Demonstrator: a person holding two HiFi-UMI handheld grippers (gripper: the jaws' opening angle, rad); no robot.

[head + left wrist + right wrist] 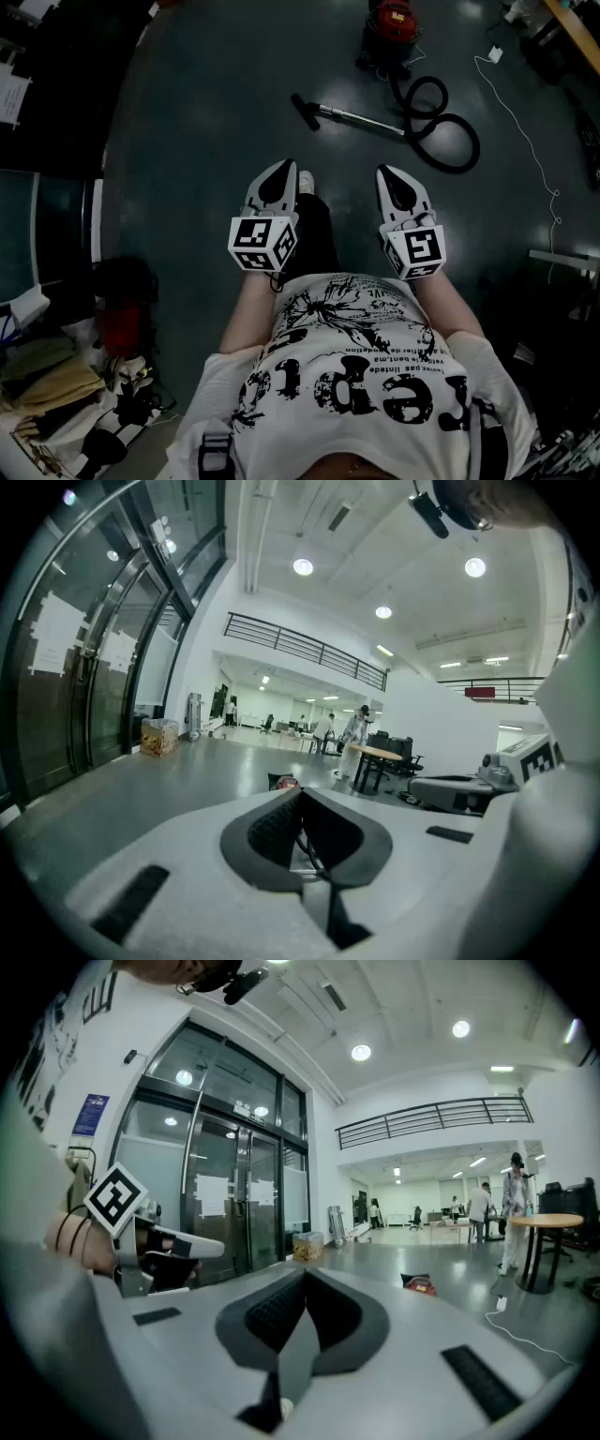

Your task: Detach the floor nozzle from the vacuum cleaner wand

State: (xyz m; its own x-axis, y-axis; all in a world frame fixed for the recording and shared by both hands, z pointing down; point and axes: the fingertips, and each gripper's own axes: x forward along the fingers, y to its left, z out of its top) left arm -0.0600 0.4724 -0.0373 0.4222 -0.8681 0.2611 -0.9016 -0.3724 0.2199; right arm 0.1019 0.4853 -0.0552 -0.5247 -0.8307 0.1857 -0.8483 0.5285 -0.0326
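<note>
floor nozzle (304, 112) and wand (361, 119) lie on the dark floor (206, 112), well ahead of the person and far below both tools. the wand's long axis runs across the head view, from the black nozzle at its left end, set crosswise to it, to the looped black hose (445, 141) at its right end, which leads up to the red canister (392, 26).

the left tool (278, 178) and the right tool (394, 180) hover side by side in front of the chest, tips pointing forward towards the vacuum. each has its jaws pressed together with nothing between them, as both gripper views show.

the nozzle sits just right of the left tool's line, so that one looks nearer to it. the right tool lines up with the wand's hose end, so it seems better placed to steady the tube. neither tool is near its target yet, and the nozzle is still attached.
</note>
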